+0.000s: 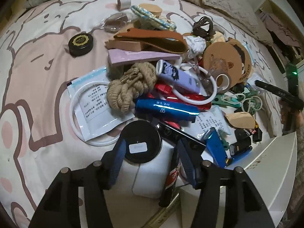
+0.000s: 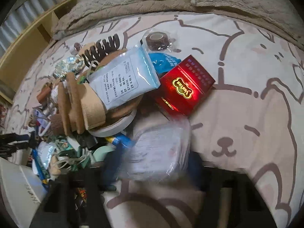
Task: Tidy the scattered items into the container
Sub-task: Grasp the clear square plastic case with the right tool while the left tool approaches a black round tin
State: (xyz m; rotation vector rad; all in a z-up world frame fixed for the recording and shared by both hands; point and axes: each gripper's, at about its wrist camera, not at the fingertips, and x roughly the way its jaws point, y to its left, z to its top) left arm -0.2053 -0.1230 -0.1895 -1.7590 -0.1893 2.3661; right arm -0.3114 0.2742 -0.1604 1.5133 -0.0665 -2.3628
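Left hand-held gripper (image 1: 150,155): spread, round black tin (image 1: 140,142) against its left blue pad.
Right hand-held gripper (image 2: 152,171): blurred; clear-wrapped white pack (image 2: 157,148) between fingers, grip unclear.

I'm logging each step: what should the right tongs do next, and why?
Probably finish closing on the clear-wrapped packet and lift it toward the white container. The packet lies blurred between the right tongs, apart from the pile; the grip isn't clear.
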